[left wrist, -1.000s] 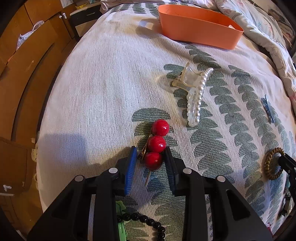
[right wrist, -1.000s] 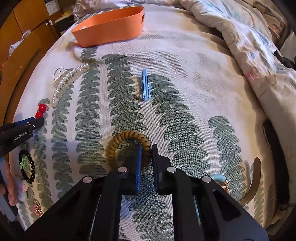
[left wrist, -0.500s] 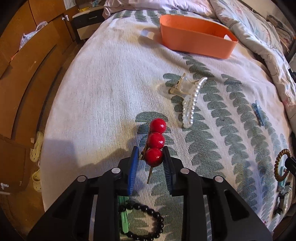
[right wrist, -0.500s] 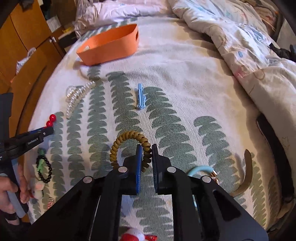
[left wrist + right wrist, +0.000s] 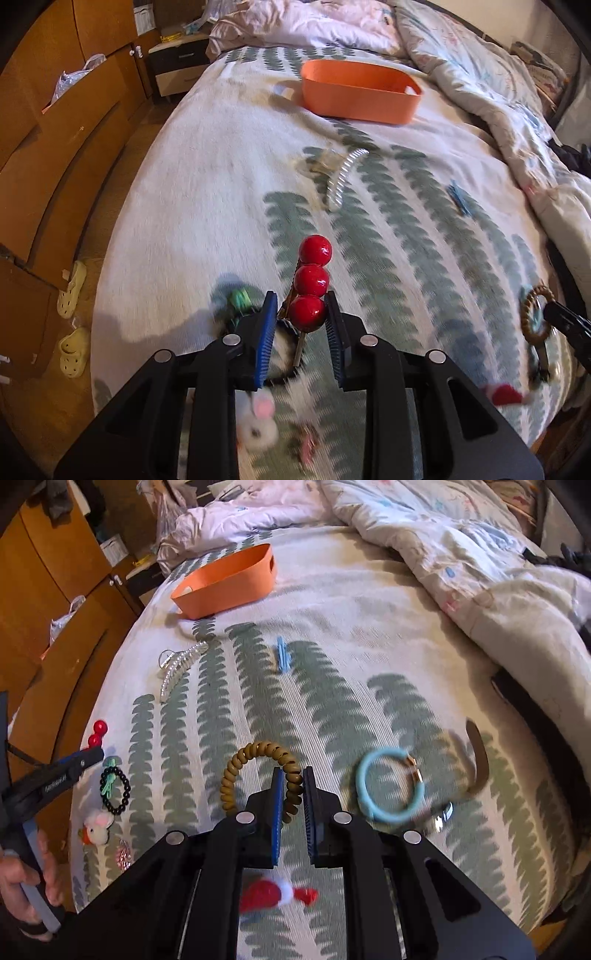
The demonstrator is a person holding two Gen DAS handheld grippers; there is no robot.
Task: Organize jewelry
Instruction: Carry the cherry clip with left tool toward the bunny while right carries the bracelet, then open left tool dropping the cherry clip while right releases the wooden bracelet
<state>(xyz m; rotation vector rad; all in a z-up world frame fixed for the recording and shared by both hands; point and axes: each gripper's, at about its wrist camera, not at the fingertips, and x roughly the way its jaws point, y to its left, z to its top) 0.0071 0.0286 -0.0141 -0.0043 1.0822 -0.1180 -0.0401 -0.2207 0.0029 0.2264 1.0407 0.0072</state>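
My left gripper (image 5: 300, 314) is shut on a hair clip with three red balls (image 5: 312, 282) and holds it lifted above the bed. My right gripper (image 5: 293, 788) is shut on a brown spiral hair tie (image 5: 258, 768), also lifted off the bed. An orange bin (image 5: 356, 92) stands open at the far end of the bed, and also shows in the right wrist view (image 5: 225, 581). The left gripper with the red balls (image 5: 98, 731) shows at the left of the right wrist view.
On the leaf-print bedspread lie a pearl claw clip (image 5: 177, 668), a blue clip (image 5: 282, 659), a light blue bracelet (image 5: 388, 786), a black bead bracelet (image 5: 116, 790), a bunny ornament (image 5: 98, 827) and a red Santa hat clip (image 5: 273, 895). A crumpled quilt (image 5: 461, 554) is at right; wooden cabinets (image 5: 44, 147) at left.
Both grippers have risen from the bed with their items. The red ball clip and the spiral hair tie have been lifted, and more of the bed has come into view.
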